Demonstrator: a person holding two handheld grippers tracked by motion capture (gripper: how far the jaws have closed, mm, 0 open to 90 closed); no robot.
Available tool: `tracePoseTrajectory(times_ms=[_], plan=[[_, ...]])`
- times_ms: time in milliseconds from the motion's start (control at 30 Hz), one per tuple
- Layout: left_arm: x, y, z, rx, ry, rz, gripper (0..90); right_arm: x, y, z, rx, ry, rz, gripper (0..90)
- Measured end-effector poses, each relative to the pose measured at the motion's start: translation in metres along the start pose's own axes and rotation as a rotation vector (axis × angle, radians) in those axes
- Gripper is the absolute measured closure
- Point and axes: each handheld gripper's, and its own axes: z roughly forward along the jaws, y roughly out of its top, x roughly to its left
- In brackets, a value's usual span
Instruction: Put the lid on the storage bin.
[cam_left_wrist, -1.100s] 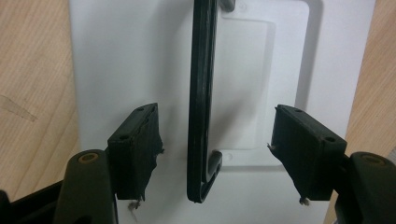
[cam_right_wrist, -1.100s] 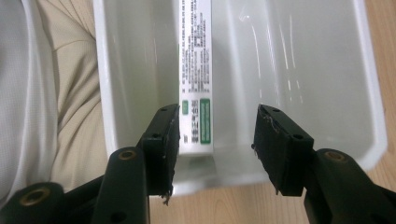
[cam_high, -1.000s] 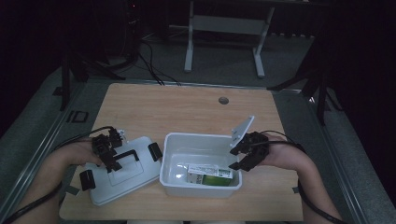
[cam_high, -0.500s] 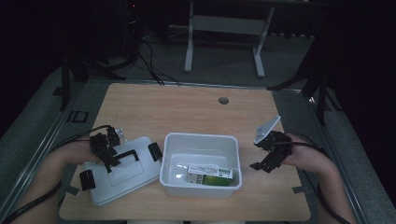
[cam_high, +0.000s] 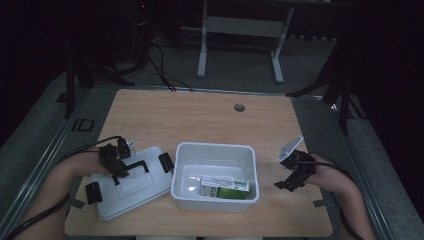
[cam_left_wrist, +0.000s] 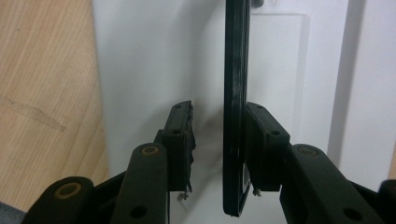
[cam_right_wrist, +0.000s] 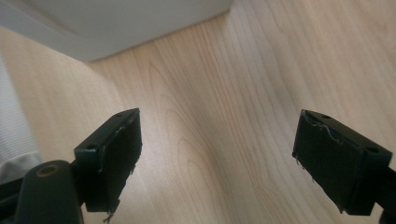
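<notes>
While the left claw (cam_left_wrist: 217, 140) narrows around one lid handle (cam_left_wrist: 236, 107), right claw (cam_right_wrist: 233, 163) wide: one bin (cam_high: 182, 187), one box (cam_high: 225, 189).

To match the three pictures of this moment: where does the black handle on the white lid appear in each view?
High view: the black handle lies on the white lid, lower left, under the left gripper.
Left gripper view: it runs upright down the middle, one pad touching it, the other apart; the jaws have just been closing.
Right gripper view: not in it.
Shared landmark: the wooden table.
</notes>
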Motion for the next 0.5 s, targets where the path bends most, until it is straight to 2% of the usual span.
tracePoseTrajectory(times_ms=[67,133,333,500], plan=[[0.000,0.001,0.001,0.000,-0.010,0.007,71.4,-0.002,-0.009,0.011,-0.020,0.009,0.015,15.0],[-0.001,0.002,0.001,-0.011,-0.023,0.011,72.2,-0.004,-0.013,0.017,-0.019,0.000,0.031,15.0],[-0.002,0.004,-0.001,-0.034,-0.020,0.025,74.4,-0.003,-0.024,0.028,-0.028,-0.003,0.055,15.1],[-0.004,0.005,-0.004,-0.057,-0.017,0.044,80.7,-0.003,-0.033,0.033,-0.067,-0.031,0.088,15.0]])
